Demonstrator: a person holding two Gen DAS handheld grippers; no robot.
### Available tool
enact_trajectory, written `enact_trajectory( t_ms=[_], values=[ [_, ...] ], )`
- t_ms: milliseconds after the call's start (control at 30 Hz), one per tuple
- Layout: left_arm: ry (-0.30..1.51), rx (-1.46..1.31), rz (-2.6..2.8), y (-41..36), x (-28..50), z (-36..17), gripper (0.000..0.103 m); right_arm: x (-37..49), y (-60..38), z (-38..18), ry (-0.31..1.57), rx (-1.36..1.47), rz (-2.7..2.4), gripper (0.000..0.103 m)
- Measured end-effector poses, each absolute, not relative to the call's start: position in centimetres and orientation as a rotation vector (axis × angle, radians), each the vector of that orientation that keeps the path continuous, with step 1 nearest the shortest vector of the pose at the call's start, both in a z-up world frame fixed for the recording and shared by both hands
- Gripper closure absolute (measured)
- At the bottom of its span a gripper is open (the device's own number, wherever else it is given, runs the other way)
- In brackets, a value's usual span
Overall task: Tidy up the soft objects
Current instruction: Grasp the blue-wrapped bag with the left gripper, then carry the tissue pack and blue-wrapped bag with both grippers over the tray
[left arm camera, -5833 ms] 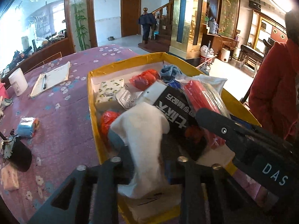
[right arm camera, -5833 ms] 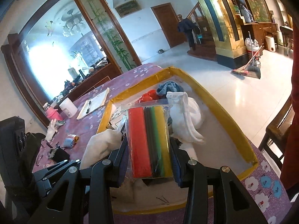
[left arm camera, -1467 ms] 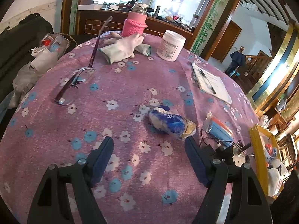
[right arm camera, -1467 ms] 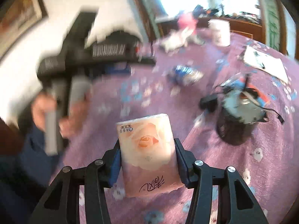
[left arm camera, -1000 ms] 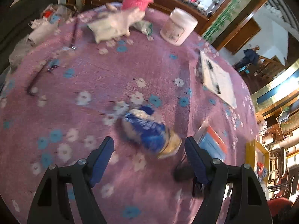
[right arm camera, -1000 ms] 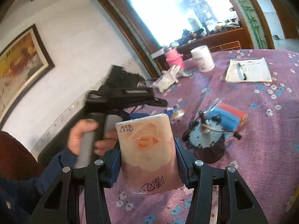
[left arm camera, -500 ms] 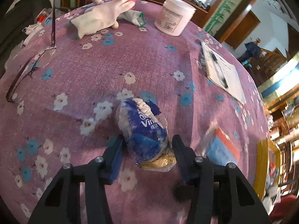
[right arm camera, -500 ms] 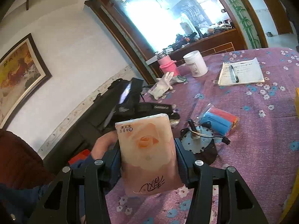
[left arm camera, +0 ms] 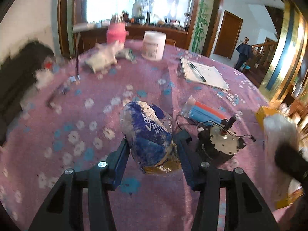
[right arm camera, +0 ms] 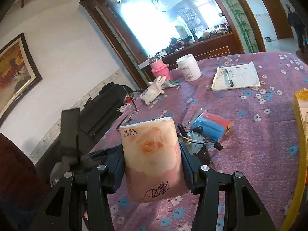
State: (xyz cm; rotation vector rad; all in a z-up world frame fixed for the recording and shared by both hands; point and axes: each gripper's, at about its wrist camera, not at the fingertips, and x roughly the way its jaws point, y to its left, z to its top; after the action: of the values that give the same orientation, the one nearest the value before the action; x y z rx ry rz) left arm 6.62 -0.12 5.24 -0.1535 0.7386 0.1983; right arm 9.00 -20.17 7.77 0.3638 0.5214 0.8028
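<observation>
From the left wrist view, the left gripper (left arm camera: 152, 144) has its jaws clamped on the blue tissue pack (left arm camera: 147, 134); they closed in on it within the last moments, and the crumpled wrapper now bulges between the two pads. The pack's long axis runs from about 5 o'clock near the pads up toward 11 o'clock, so it leans away from the tool over the purple flowered tablecloth (left arm camera: 92, 119); whether its lower end is off the cloth I cannot tell. At 2 o'clock from that pack, just beside it, sits a small motor (left arm camera: 221, 142) with loose wires, and beyond it a bag of red and blue rolls (left arm camera: 204, 111). Far out at 3 o'clock, the rim of the yellow box (left arm camera: 263, 115) shows at the table's edge. That is likely where the soft things go, so the coming carry runs rightward past the motor. In the right wrist view, the right gripper (right arm camera: 152, 165) is closed on a pink tissue pack (right arm camera: 152, 157), held upright with its long axis toward 12 o'clock. The box edge (right arm camera: 300, 127) lies at 3 o'clock there, so I judge the right hand nearer it.
</observation>
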Motion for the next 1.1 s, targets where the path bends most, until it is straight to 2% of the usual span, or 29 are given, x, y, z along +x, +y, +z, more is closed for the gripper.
enact_trajectory(
  t_ms=[600,1100],
  values=[
    [0.454,0.136,0.248,-5.3,3.3,7.9,0.053,9.3,-20.9,7.7,0.493,0.367,0.716,0.047],
    [0.390,0.224,0.289,-6.8,2.7,7.9,0.052,9.3,-22.2,7.9,0.476,0.405,0.681,0.047]
  ],
)
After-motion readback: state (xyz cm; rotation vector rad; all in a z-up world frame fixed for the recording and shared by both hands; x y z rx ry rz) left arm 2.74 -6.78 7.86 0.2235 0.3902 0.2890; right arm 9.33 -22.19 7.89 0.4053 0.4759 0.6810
